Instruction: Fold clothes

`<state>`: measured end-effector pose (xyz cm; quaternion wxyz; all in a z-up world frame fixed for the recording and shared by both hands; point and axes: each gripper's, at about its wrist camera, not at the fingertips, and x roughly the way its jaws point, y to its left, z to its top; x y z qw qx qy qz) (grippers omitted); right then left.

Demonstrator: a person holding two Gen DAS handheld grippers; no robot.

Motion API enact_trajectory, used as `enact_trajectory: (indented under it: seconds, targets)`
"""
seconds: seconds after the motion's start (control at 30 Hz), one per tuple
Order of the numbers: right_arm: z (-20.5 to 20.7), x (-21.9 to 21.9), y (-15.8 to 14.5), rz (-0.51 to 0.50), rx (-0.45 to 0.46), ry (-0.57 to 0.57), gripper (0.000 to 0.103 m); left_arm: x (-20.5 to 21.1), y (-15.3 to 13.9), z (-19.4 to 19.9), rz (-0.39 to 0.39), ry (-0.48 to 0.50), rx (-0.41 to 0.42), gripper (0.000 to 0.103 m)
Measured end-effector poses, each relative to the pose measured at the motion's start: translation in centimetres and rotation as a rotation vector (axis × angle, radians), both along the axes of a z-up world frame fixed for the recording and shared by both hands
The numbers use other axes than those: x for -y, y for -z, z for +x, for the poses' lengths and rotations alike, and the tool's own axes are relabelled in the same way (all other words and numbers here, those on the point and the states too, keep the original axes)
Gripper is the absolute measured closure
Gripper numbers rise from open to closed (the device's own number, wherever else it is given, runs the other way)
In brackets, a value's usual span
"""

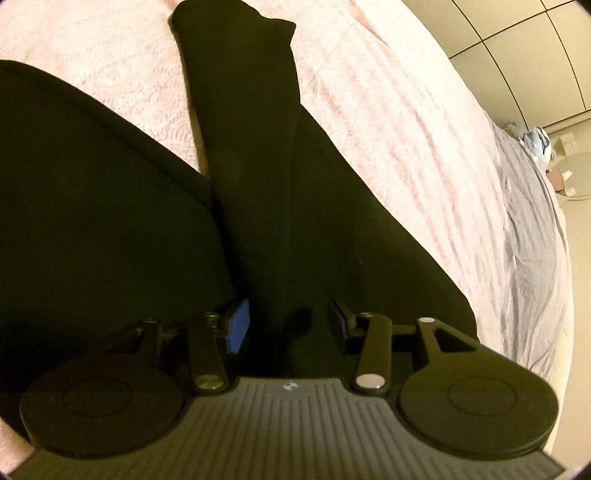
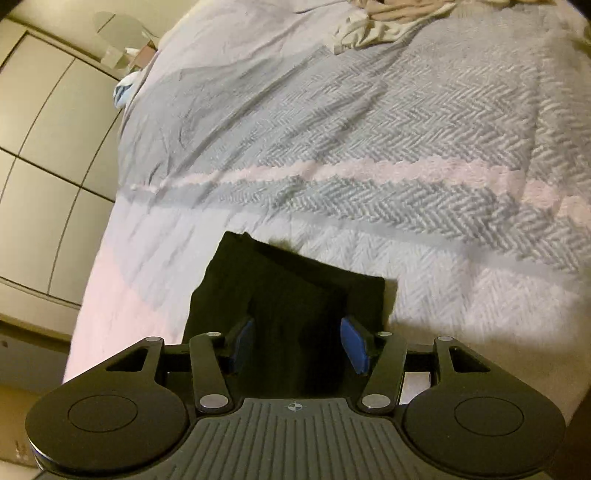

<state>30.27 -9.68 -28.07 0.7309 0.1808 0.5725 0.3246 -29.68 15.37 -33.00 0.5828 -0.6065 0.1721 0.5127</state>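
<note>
One black garment [image 1: 258, 192] was seen spread on the herringbone blanket [image 1: 388, 122] covering the bed, one long narrow part laid over the wider body. The left gripper [image 1: 290, 325] was held over it with jaws spread, nothing pinched between its two blue pads [image 1: 239, 325]. The right gripper [image 2: 297, 345] was likewise spread above the garment's end [image 2: 291, 295]. One pile of light clothes [image 2: 384, 22] lay far up the bed. No writing could be read.

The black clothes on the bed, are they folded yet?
Partly. One part of the black garment already lies folded over on the bed. Left gripper and right gripper are open above it, holding nothing. More folding looks needed; a crumpled pile waits.
</note>
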Motion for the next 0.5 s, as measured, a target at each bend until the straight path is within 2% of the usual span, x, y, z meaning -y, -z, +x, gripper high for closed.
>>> enact_trajectory:
  seconds: [0.07,0.1,0.13,0.17,0.23,0.27,0.37,0.43,0.5]
  targets:
    - [0.6,-0.6,1.0,-0.013,-0.023,-0.006,0.048,-0.1,0.2,0.1,0.010,0.010,-0.010,0.064]
    - [0.7,-0.9,1.3,-0.038,-0.030,-0.008,0.048,-0.1,0.3,0.3,0.019,0.023,-0.021,0.071]
    - [0.6,-1.0,1.5,-0.046,-0.027,-0.022,0.049,-0.2,0.3,0.5,0.028,0.036,-0.031,0.086]
    - [0.5,-1.2,1.8,-0.054,-0.024,-0.036,0.064,-0.2,0.3,0.4,0.033,0.045,-0.035,0.093]
    - [0.4,-1.6,2.1,-0.069,-0.013,-0.070,0.088,-0.4,0.2,0.4,0.044,0.063,-0.041,0.100]
    - [0.2,-1.5,1.8,-0.077,0.011,-0.090,0.092,-0.3,-0.2,0.2,0.054,0.066,-0.041,0.100]
    - [-0.1,-1.6,0.5,-0.081,0.082,-0.157,0.094,0.8,-2.4,0.0,0.127,0.081,-0.077,0.101]
    - [0.0,-1.3,-0.9,-0.046,0.106,-0.189,0.094,2.2,-4.1,-0.4,0.182,0.072,-0.118,0.102]
    - [0.1,-0.7,-2.4,-0.015,0.124,-0.212,0.094,4.1,-5.6,-1.5,0.211,0.053,-0.112,0.102]
